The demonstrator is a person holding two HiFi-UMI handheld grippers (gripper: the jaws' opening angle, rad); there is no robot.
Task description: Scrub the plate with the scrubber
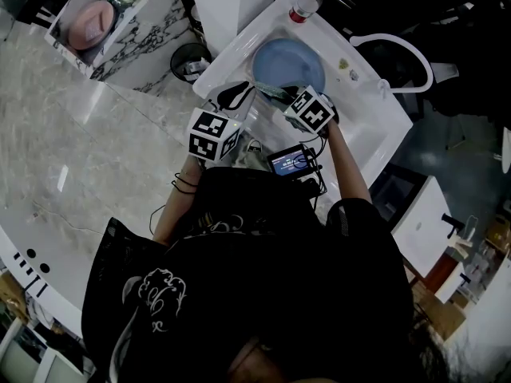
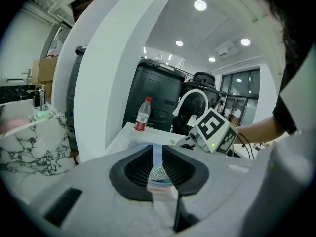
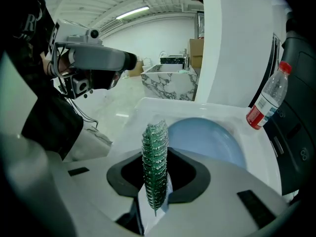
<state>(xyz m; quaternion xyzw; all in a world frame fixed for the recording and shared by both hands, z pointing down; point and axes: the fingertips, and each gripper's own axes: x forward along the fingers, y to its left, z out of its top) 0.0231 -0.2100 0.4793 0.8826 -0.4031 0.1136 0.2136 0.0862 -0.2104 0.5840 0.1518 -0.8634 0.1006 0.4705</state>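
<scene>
A pale blue plate (image 1: 291, 61) lies in a white sink (image 1: 363, 130). My left gripper (image 1: 238, 94) is at the plate's near left rim, and in the left gripper view its jaws stand nearly together with the blue plate (image 2: 157, 154) edge between them. My right gripper (image 1: 287, 98) is shut on a green glittery scrubber (image 1: 275, 94), held over the plate's near edge. In the right gripper view the scrubber (image 3: 155, 157) stands upright between the jaws, with the plate (image 3: 212, 137) just beyond. The scrubber (image 2: 158, 174) also shows through the left jaws' gap.
A water bottle (image 1: 306, 4) with a red label stands at the sink's far corner. A black bin (image 1: 190, 61) sits left of the sink. A marble counter (image 1: 148, 22) with a pink dish (image 1: 89, 22) lies further left. A small screen (image 1: 291, 162) hangs at the person's chest.
</scene>
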